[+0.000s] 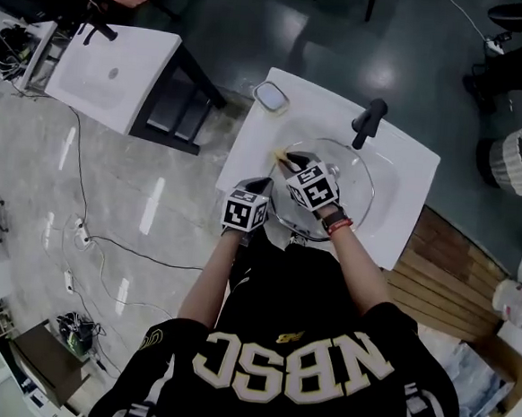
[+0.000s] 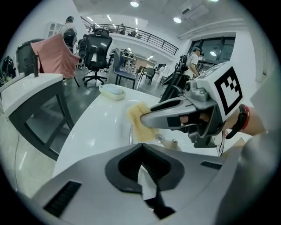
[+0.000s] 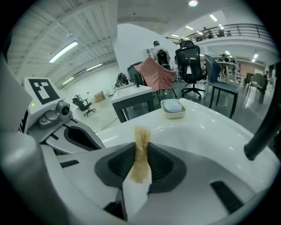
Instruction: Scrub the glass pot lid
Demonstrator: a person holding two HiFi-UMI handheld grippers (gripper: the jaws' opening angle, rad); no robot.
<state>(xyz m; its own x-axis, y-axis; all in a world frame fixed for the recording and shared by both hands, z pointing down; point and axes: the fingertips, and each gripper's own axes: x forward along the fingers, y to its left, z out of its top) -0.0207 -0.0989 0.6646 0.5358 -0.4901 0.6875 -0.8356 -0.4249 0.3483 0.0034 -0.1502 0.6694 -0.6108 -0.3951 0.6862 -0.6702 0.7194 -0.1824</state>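
Glass, clear and round, the pot lid [image 1: 357, 191] sits in the basin of the white desk [image 1: 409, 161], just in front of the black faucet [image 1: 369, 122]. We see the left gripper [image 1: 264, 188] at the lid's near-left edge, its jaws drawn together where the rim runs between them. The right gripper [image 3: 141, 151] is clamped on a yellow sponge [image 3: 141, 139], which sticks out past the jaw tips. In the head view the sponge lies on the lid's far-left part, close to the left gripper. A soap dish [image 1: 271, 97] stands at the desk's far-left corner.
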